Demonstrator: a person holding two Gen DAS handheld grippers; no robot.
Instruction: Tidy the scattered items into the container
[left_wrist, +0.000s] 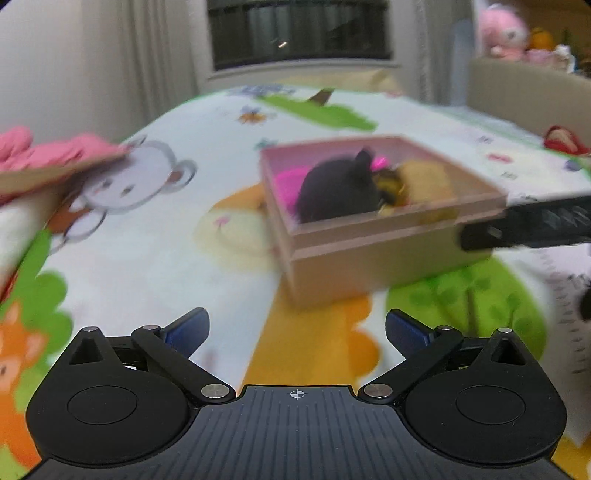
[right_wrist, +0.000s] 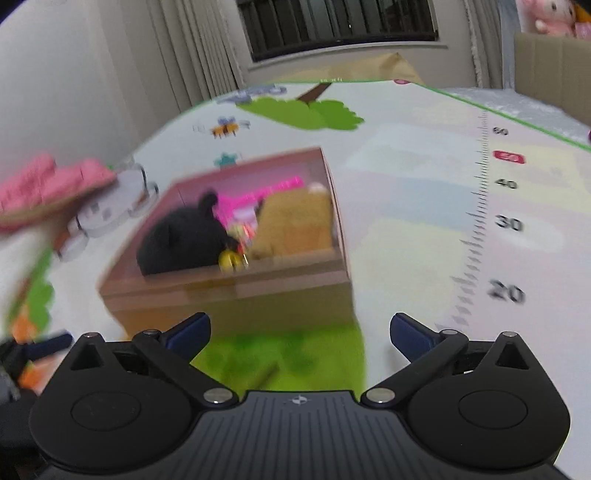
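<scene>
Both tools — the left tool (left_wrist: 297, 326) and right tool (right_wrist: 300, 328) — hover empty with jaws spread wide over the play mat (left_wrist: 155, 258). Just beyond sits the pink box (right_wrist: 229, 291), holding a black plush (right_wrist: 181, 240) and tan plush (right_wrist: 295, 225). Piled that high, another item could spill over the rim.

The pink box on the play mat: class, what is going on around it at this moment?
A person holds two grippers above a cartoon play mat. The left gripper and right gripper are both open and empty. The shallow pink box already holds a black plush toy, a tan plush and bright pink items.
</scene>
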